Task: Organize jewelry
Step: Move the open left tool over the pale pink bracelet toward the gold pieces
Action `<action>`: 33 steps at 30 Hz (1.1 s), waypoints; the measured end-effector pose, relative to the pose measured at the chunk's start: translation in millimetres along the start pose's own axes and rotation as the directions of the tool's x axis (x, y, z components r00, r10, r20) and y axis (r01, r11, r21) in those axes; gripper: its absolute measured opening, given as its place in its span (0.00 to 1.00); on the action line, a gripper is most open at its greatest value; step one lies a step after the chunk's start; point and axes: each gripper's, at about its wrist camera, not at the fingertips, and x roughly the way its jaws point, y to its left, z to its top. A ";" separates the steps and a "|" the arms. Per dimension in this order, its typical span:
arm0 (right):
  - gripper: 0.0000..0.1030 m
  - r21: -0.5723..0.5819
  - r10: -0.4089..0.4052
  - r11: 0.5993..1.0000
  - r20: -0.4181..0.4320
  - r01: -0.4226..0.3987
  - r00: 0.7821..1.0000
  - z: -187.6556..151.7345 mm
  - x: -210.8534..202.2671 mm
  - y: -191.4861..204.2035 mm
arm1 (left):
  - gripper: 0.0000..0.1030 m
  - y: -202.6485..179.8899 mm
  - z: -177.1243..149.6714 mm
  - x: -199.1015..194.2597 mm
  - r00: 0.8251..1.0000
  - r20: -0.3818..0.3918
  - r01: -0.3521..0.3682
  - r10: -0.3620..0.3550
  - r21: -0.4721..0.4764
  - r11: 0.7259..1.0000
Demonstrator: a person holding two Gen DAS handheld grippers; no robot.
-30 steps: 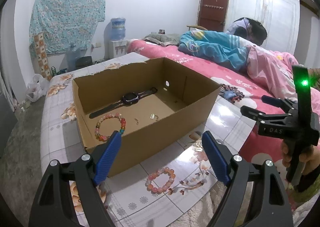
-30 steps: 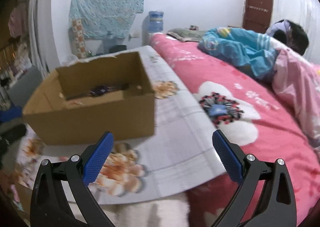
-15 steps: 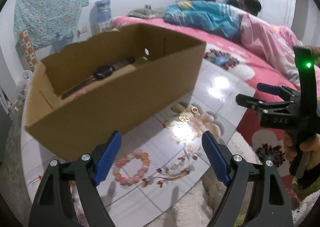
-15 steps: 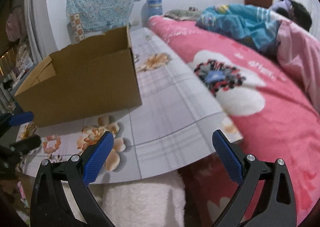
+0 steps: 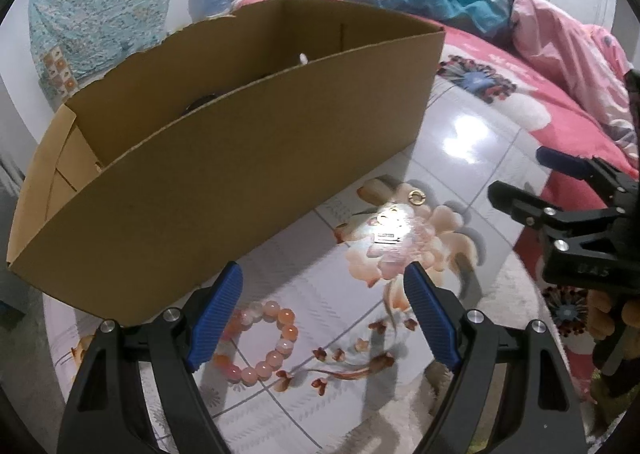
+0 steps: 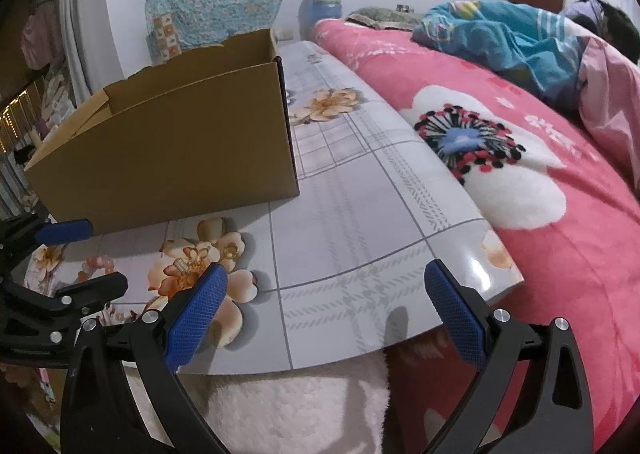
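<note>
**Left wrist view: jewelry on table, both grippers empty**

Left wrist view: left gripper (image 5: 324, 318) spread wide, nothing between its fingers, above a pink bead bracelet (image 5: 260, 338) lying on the table (image 5: 460, 158). Gold ring (image 5: 417, 197) and small earrings (image 5: 386, 219) lie on the printed flower beyond, near the cardboard box (image 5: 224, 174). Right wrist view: right gripper (image 6: 326, 306) also spread, empty, over the table's front edge beside the bed (image 6: 560, 238). Box stands well left of it.
</note>
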 end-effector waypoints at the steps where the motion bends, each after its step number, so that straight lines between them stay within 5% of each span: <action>1: 0.92 -0.005 -0.003 1.000 0.001 0.003 1.000 0.4 0.9 1.0 | 0.78 -0.4 0.7 1.2 1.000 -0.003 -0.007 0.007 0.001 1.000; 22: 0.92 -0.035 0.017 0.999 -0.016 -0.018 1.000 15.4 -1.1 10.5 | 0.78 2.2 14.3 13.3 0.994 -0.051 -0.095 0.096 0.020 0.995; 33: 0.91 -0.043 0.070 0.996 -0.050 -0.073 0.996 24.9 -3.0 7.0 | 0.78 -12.6 5.9 23.7 0.993 -0.086 -0.072 0.078 0.072 0.995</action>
